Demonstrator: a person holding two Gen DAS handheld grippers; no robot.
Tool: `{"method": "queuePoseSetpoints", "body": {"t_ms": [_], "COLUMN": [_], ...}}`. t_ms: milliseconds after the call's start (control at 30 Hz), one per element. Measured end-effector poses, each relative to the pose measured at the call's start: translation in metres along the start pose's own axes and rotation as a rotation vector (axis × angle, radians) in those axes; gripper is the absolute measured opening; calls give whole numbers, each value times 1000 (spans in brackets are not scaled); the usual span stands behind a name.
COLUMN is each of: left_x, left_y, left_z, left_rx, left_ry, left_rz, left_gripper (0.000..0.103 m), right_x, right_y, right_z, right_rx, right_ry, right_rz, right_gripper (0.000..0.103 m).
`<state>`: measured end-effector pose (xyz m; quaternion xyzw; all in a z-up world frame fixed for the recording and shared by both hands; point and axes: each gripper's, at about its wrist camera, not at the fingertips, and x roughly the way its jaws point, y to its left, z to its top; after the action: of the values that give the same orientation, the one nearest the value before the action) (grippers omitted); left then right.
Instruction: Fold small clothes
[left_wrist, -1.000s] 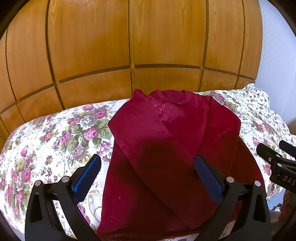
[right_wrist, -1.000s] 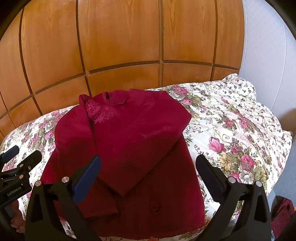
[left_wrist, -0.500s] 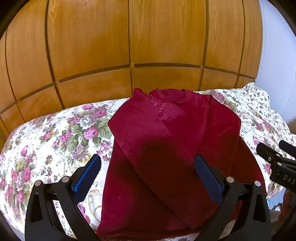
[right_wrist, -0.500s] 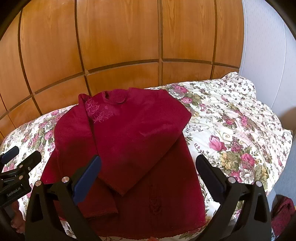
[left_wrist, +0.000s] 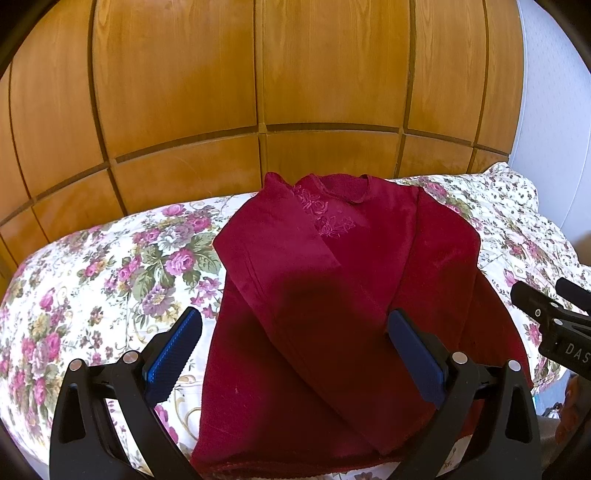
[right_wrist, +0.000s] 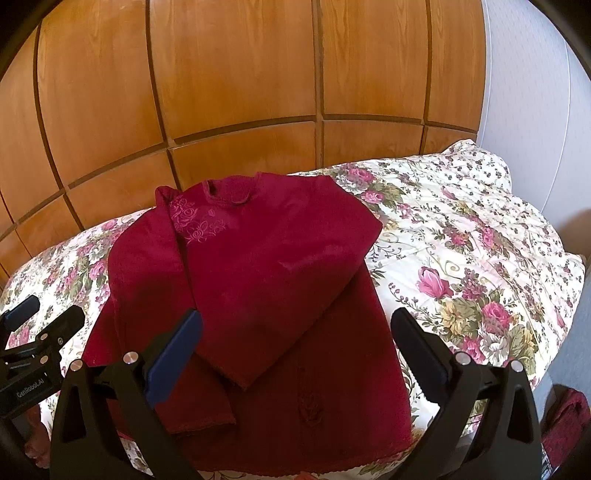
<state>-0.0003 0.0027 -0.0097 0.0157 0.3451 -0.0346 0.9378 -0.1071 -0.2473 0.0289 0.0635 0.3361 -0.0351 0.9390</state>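
A: Our left gripper (left_wrist: 293, 350) and right gripper (right_wrist: 295, 350) are both spread wide and hold nothing. Nothing moved in the last second.

B: The red top (right_wrist: 258, 295) lies on the bed (right_wrist: 480, 240), sleeves folded in. We think the hem fold comes next.

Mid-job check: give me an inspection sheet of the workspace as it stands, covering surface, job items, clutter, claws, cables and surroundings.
Surface: floral bedspread, lightly rumpled, covering the bed.
Job's things: one dark red top lying flat, collar toward the wooden wall, both sleeves folded in across the front; hem near the bed's front edge.
Clutter: dark red fabric low beyond the bed's right edge, too cut off to identify.
Claws: left claw open, above the top's lower part, holding nothing; right claw open, likewise empty.
Cables: nothing seen.
Surroundings: wooden panelled wall behind the bed; pale wall at right.
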Motion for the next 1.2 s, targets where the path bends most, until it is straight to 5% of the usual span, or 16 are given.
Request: {"method": "queuePoseSetpoints", "body": {"t_ms": [500, 667, 933, 1200], "left_x": [4, 19, 49, 49], "left_y": [-1, 1, 2, -28], "left_z": [-1, -4, -26, -42], "left_rx": [8, -9, -35, 165], "left_ry": [22, 108, 208, 159], "left_rz": [-14, -66, -151, -226], "left_gripper": [100, 100, 100, 100], "right_x": [2, 6, 40, 68], "right_y": [2, 1, -37, -67], "right_z": [0, 0, -1, 14], "right_rx": [-1, 7, 137, 128], "right_ry": [10, 30, 188, 258], "right_rz": [3, 0, -46, -20], "right_gripper": [101, 101, 101, 101]}}
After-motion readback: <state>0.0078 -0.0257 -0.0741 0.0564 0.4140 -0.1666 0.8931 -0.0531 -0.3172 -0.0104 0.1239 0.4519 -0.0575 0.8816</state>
